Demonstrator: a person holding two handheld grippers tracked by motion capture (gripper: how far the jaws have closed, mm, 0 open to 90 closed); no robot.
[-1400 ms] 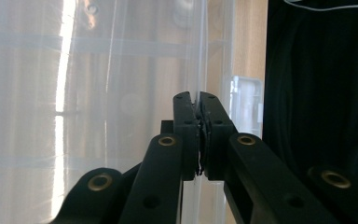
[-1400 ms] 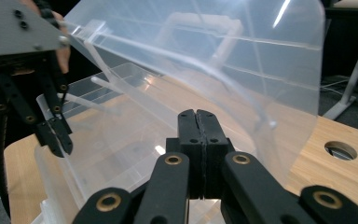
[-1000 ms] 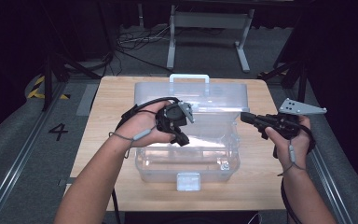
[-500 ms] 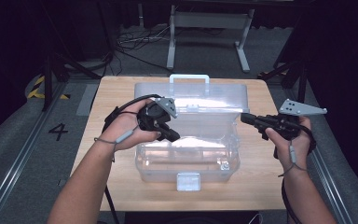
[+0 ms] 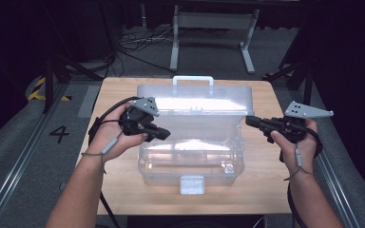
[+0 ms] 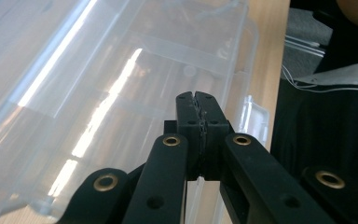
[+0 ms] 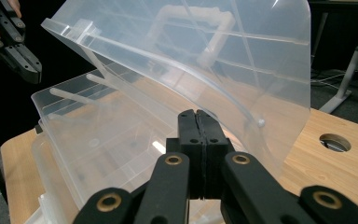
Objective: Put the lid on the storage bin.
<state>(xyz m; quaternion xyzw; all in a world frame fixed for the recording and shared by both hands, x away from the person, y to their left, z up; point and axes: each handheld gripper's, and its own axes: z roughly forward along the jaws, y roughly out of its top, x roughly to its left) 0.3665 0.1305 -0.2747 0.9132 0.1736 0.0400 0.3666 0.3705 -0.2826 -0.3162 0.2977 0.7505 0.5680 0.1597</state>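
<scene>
Item: one clear plastic storage box (image 5: 190,152), set at the centre of the wooden table (image 5: 119,190). Long axis runs 9 o'clock to 3 o'clock across the high view. Its latch tab (image 5: 192,184) faces 6 o'clock, toward the person. One hinged lid (image 5: 195,102), raised and standing nearly upright along the far edge at 12 o'clock, with one white carry handle (image 5: 193,80) at its top. In the right gripper view the lid (image 7: 205,60) leans over the open tub. Contents cannot be made out through the glare.

Grippers: two, both black, each carrying a grey three-cornered plate.

Left gripper (image 5: 160,135): over the box's left end, at 9 o'clock from the box's centre, tips pointing toward 4 o'clock. Jaws clenched together with nothing between them, as seen in the left gripper view (image 6: 198,100), which looks down on the clear plastic. Held in the left hand (image 5: 116,135), the bare forearm rising from 6 o'clock and slanting inward.

Right gripper (image 5: 250,120): just beside the box's right end, at 3 o'clock, tips pointing toward 9 o'clock. Jaws clenched tight, empty; in its own view (image 7: 197,116) they aim at the lid's end wall. Held in the right hand (image 5: 294,137), wrist level, forearm rising from 6 o'clock.

Table: one.
</scene>
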